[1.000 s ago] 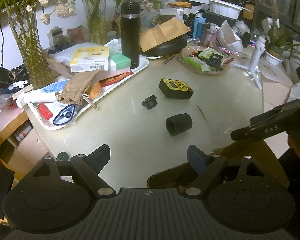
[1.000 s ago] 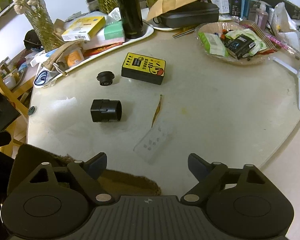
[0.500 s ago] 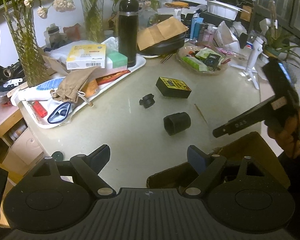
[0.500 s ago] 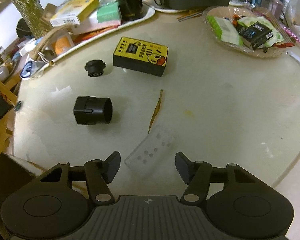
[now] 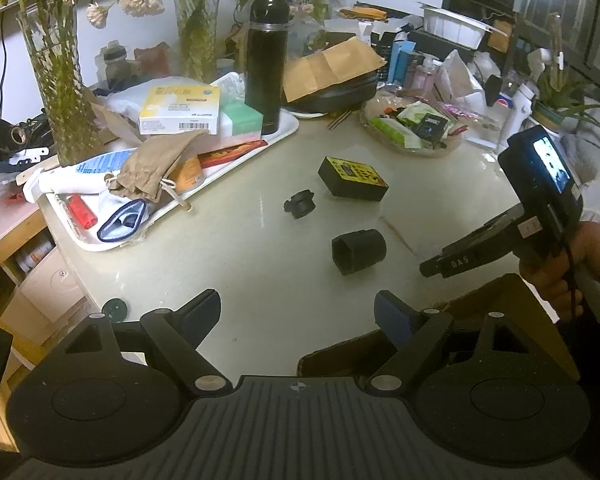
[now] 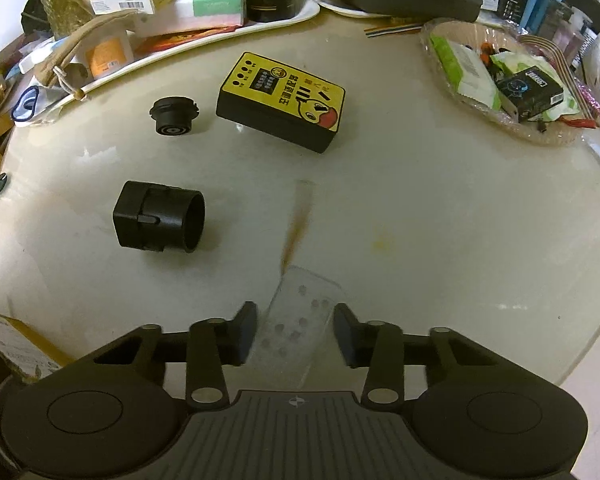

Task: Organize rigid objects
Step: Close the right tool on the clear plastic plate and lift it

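A clear plastic remote-shaped piece (image 6: 296, 320) lies on the pale table between the fingers of my right gripper (image 6: 295, 330), which is open around it with a gap on each side. A black cylindrical adapter (image 6: 160, 216) lies on its side to the left; it also shows in the left wrist view (image 5: 358, 250). A small black cap (image 6: 174, 116) (image 5: 299, 204) and a yellow-topped black box (image 6: 284, 102) (image 5: 352, 179) lie farther back. My left gripper (image 5: 298, 314) is open and empty over the table's near edge. The right gripper's body (image 5: 540, 216) shows at the right.
A white tray (image 5: 284, 128) with boxes, a cloth pouch and a black flask (image 5: 266, 64) stands at back left. A wrapped basket of packets (image 6: 500, 76) is at back right. A brown cardboard box (image 5: 508, 320) sits by the near edge. A thin brown stick (image 6: 298, 220) lies mid-table.
My right gripper has moved forward and down over the clear piece and its fingers have narrowed around it. The left gripper has barely moved.
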### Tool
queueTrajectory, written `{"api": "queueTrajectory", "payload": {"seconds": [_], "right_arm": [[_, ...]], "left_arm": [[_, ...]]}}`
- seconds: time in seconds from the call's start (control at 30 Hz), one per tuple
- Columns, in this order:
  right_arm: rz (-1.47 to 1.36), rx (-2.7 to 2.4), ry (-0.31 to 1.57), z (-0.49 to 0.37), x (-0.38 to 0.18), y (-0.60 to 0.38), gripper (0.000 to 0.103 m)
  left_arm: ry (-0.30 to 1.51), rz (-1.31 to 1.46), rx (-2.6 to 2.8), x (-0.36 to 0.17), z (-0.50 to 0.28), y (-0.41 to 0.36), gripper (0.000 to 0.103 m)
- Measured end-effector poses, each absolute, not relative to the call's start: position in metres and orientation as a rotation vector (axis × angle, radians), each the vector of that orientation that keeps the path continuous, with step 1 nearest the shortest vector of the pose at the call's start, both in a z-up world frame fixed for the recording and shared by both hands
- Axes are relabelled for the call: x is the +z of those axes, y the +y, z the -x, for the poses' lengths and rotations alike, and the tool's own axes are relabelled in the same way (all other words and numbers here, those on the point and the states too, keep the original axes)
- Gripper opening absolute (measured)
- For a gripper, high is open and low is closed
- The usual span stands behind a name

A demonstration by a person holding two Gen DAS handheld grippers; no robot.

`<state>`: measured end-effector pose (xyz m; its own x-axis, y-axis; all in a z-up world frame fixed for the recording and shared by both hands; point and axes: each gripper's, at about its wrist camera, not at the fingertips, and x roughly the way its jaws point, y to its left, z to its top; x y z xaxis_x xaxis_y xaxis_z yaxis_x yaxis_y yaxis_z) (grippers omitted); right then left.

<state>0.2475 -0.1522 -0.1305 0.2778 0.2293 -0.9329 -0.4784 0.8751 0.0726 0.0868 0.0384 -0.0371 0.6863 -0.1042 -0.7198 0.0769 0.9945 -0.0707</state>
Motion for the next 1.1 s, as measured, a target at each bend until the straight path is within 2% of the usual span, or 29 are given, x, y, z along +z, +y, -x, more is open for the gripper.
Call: {"api": "queueTrajectory", "payload": {"seconds": [0.13, 0.27, 0.33, 0.47, 0.53, 1.1], "right_arm": [[0.261, 0.469, 1.189, -0.246, -0.130, -0.156, 0.040], [0.281, 0.459, 1.185, -0.245, -0.129, -0.156, 0.046], [0.290, 0.453, 1.185, -0.244, -0.129, -0.155, 0.046], [0.299, 0.440, 1.200, -0.243, -0.129, -0.153, 0.044], [0.268, 0.445, 1.213, -0.244, -0.129, -0.155, 0.035], [0.202, 0.429, 1.191, -0.248, -0.130, -0.182, 0.035]], "left_arm": [[0.806, 0.036, -0.105, -0.036, -0.087, 0.037, 0.085], [0.807, 0.036, -0.105, -0.035, -0.088, 0.037, 0.085], [0.807, 0.031, -0.106, -0.035, -0.088, 0.037, 0.085], [0.804, 0.023, -0.109, -0.031, -0.091, 0.036, 0.085], [0.804, 0.020, -0.112, -0.030, -0.092, 0.035, 0.085], [0.800, -0.027, -0.177, -0.029, -0.105, 0.020, 0.085]]}}
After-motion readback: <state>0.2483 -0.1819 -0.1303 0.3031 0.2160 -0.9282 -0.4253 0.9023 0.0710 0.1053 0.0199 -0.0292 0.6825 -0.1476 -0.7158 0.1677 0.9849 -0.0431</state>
